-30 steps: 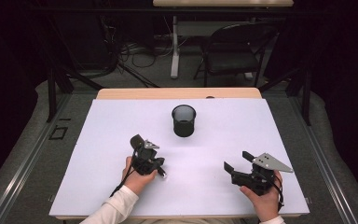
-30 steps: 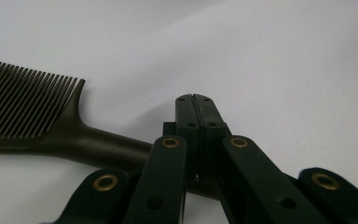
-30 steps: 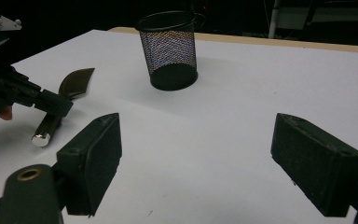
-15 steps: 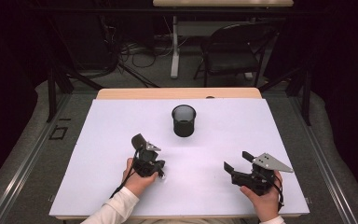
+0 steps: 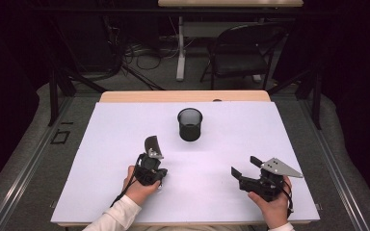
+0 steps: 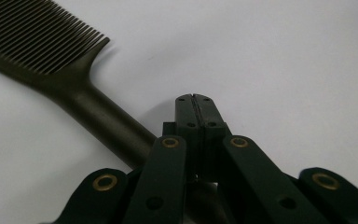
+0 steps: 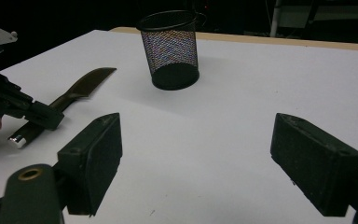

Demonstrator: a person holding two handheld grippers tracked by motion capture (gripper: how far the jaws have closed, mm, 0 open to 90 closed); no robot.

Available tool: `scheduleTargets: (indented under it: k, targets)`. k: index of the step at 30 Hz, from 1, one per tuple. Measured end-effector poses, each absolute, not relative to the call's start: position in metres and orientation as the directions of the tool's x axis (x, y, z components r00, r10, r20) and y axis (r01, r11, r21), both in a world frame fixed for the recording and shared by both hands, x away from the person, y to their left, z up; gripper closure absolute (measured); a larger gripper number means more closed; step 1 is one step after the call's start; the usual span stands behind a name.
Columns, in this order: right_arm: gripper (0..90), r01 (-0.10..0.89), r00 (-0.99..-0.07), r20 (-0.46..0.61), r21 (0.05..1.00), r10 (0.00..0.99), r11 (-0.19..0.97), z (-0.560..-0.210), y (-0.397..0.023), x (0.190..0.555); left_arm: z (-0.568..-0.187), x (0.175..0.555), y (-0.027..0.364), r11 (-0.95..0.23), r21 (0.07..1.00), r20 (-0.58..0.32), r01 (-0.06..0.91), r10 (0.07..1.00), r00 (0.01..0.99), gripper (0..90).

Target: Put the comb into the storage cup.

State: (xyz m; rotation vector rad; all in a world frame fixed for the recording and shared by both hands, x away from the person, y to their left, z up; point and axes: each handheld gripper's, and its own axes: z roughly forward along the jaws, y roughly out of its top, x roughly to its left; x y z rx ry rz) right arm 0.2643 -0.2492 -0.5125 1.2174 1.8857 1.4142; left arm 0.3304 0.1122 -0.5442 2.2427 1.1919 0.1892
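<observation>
Left gripper (image 5: 150, 166), black two-jaw tool in the person's left hand (image 5: 137, 187), sits on the left-centre of the white table (image 5: 101, 159). From the left gripper view its jaws are pressed flat together, tips meeting, nothing pinched between the pads. Dark olive-black plastic comb (image 6: 60, 70) lies just beside them on the tabletop: long smooth rounded handle running diagonally under the gripper's linkage, widening to a flat head with a row of fine, close-set straight teeth along one edge. Whether the handle touches the jaw body, can't tell. In the high view the comb head (image 5: 151, 144) sticks out beyond the left gripper's tip, pointing away from the person. In the right gripper view the comb (image 7: 81, 86) looks slightly curved, matte, lying flat, with a shiny silvery end (image 7: 17, 139) near the left gripper (image 7: 37, 114).

Centre: black wire-mesh cylindrical cup (image 5: 190, 124), upright, open top, solid dark base, standing on the far half of the table, apart from the comb and to its right.

Right: right gripper (image 5: 248, 168), black with a grey three-cornered plate (image 5: 279, 167) on top, held in the right hand (image 5: 272, 207) near the table's front right. Its jaws are spread wide; the pads (image 7: 98, 158) have bare tabletop between them, gripping nothing. Well apart from comb and cup.
</observation>
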Motion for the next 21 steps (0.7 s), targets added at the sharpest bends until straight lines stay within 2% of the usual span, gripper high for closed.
scheduleTargets:
  k: [21]
  targets:
    - [17.1,0.366,-0.491,0.131,0.928,0.861,0.068,-0.513,-0.248,0.265,-0.544,0.323,0.134,-0.436,0.543,-0.12,0.718,0.806,0.58,89.9]
